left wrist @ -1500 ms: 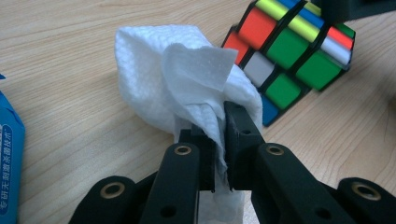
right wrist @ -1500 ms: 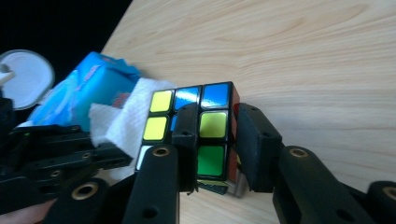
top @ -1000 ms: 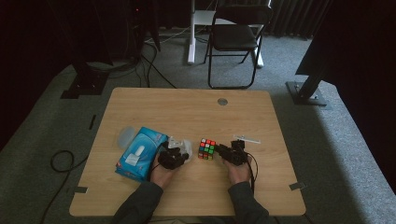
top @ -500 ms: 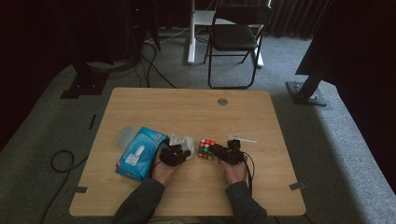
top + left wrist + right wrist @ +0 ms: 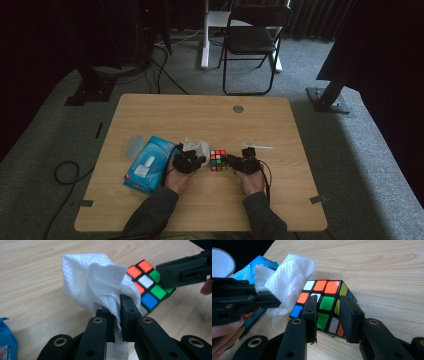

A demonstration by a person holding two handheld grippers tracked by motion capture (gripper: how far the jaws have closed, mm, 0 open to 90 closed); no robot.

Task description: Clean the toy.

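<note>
A colour-scrambled puzzle cube [image 5: 218, 160] rests on the wooden table [image 5: 200, 115] between my two grippers. In the right gripper view, the right gripper [image 5: 328, 308] has one edge of the cube [image 5: 325, 302] clamped between its jaws, which have just been closing on it. My left gripper [image 5: 117, 307] is shut on a crumpled white tissue [image 5: 92, 282], which lies against the cube's [image 5: 147, 285] left side. The high view has the left gripper [image 5: 200, 160] and the right gripper [image 5: 231, 161] facing each other across the cube.
A blue tissue pack [image 5: 147, 164] lies left of the left hand, with a clear round lid [image 5: 134, 146] behind it. A thin white strip [image 5: 257, 146] lies behind the right gripper. A folding chair [image 5: 252, 40] stands beyond the table's far edge.
Both hands stay at the cube with hardly any movement. The tissue has edged slightly closer to the cube's side.
</note>
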